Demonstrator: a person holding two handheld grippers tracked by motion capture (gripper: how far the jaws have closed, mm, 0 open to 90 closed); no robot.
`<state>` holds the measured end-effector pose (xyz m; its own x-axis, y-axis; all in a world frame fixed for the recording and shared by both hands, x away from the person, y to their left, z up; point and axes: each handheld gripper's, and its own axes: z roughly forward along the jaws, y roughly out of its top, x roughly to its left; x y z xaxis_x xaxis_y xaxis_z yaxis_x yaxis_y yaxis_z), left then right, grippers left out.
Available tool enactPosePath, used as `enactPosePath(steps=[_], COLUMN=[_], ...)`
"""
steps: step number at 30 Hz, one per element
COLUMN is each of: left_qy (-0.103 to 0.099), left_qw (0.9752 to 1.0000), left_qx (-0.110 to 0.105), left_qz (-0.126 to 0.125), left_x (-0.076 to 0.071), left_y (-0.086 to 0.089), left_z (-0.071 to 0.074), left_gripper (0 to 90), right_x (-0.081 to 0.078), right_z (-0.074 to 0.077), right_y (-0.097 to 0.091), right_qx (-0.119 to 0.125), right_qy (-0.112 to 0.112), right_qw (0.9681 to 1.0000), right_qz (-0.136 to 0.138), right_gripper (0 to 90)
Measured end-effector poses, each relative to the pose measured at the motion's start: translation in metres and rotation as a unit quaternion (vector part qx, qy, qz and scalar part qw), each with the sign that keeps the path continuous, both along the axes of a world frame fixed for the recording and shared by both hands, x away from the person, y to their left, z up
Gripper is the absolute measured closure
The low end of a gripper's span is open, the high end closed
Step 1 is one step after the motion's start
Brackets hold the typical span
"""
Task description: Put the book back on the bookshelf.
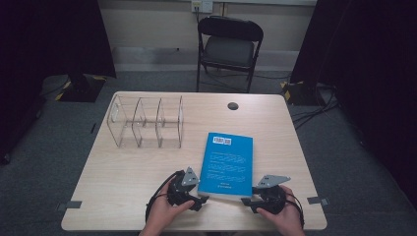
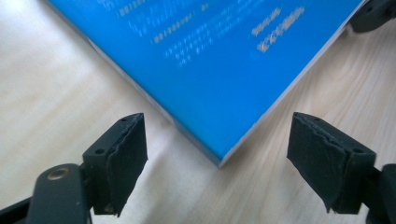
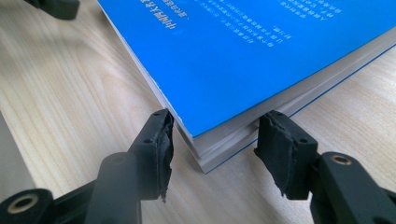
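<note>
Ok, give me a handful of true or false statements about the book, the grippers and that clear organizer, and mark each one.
1. The book lies flat on the table with its blue cover up. True.
2. The left gripper is clamped on the book's corner. False: its jaws stand wide apart on either side of the corner, not touching it.
3. The right gripper has the book's other near corner between its jaws. True.
4. The clear organizer holds a stack of books. False: its compartments are empty.
5. The organizer stands on the book. False: it stands on the table, apart from the book, farther back and to the left.
</note>
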<state>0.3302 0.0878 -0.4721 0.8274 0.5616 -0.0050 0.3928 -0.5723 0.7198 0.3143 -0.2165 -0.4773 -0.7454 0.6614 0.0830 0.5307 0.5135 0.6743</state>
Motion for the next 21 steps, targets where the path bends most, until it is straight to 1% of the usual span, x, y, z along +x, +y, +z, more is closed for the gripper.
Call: enactPosePath(steps=[1, 2, 3, 4, 5, 7, 8, 10, 11, 13, 14, 15, 18, 19, 20, 21], left_qy=[-0.008, -0.011, -0.017, -0.017, -0.018, -0.024, -0.024, -0.025, -0.02, -0.021, -0.02, -0.02, -0.024, -0.024, -0.032, -0.032], left_qw=[1.0, 0.9998, 0.9993, 0.9993, 0.9988, 0.998, 0.9977, 0.9976, 0.9977, 0.9972, 0.9975, 0.997, 0.9968, 0.9967, 0.9961, 0.9961], left_qx=[-0.003, 0.0, -0.008, -0.008, -0.012, -0.013, 0.0, 0.002, -0.015, -0.001, -0.003, 0.0, 0.002, -0.011, -0.003, -0.003], left_qz=[-0.005, -0.015, -0.032, -0.032, -0.044, -0.058, -0.063, -0.065, -0.063, -0.071, -0.068, -0.075, -0.076, -0.077, -0.082, -0.082], left_x=[-0.001, -0.002, -0.004, -0.004, -0.005, -0.006, -0.005, -0.005, -0.005, -0.003, -0.003, -0.002, -0.003, -0.003, -0.003, -0.003], left_y=[-0.002, -0.004, -0.009, -0.009, -0.013, -0.022, -0.026, -0.028, -0.03, -0.033, -0.035, -0.038, -0.042, -0.045, -0.049, -0.049], left_z=[0.004, 0.008, 0.012, 0.012, 0.014, 0.015, 0.016, 0.016, 0.014, 0.014, 0.013, 0.011, 0.01, 0.008, 0.008, 0.008], left_gripper=[19.0, 18.2, 17.7, 17.4, 17.4, 17.0, 17.1, 17.1, 17.1, 17.0, 17.1, 17.1, 17.1, 17.1, 17.2, 17.5], right_x=[0.0, 0.0, 0.0, 0.0, 0.0, 0.001, 0.001, 0.001, 0.001, 0.001, 0.001, 0.001, 0.001, 0.001, 0.001, 0.001], right_z=[0.0, 0.001, 0.002, 0.002, 0.002, 0.002, 0.002, 0.001, 0.002, 0.003, 0.003, 0.004, 0.004, 0.004, 0.005, 0.005], right_y=[0.0, 0.0, 0.0, 0.0, 0.0, -0.001, -0.001, -0.001, -0.001, -0.001, -0.001, -0.001, -0.001, -0.001, -0.001, -0.001], right_qx=[0.0, 0.002, 0.004, 0.005, 0.005, 0.008, 0.008, 0.009, 0.011, 0.012, 0.013, 0.017, 0.015, 0.015, 0.016, 0.016], right_qy=[-0.002, -0.005, -0.006, -0.005, -0.005, -0.004, -0.003, -0.003, -0.004, -0.004, -0.004, -0.003, -0.003, -0.004, -0.002, -0.002], right_qw=[1.0, 1.0, 1.0, 1.0, 1.0, 1.0, 1.0, 1.0, 0.9999, 0.9999, 0.9999, 0.9998, 0.9999, 0.9999, 0.9999, 0.9999], right_qz=[0.001, 0.002, 0.0, 0.0, 0.0, -0.001, -0.001, -0.001, -0.002, -0.003, -0.003, -0.004, -0.005, -0.005, -0.006, -0.006], right_gripper=[45.9, 45.8, 45.9, 45.9, 45.9, 45.8, 45.9, 45.8, 45.8, 45.8, 45.7, 45.6, 45.5, 45.5, 45.5, 45.5])
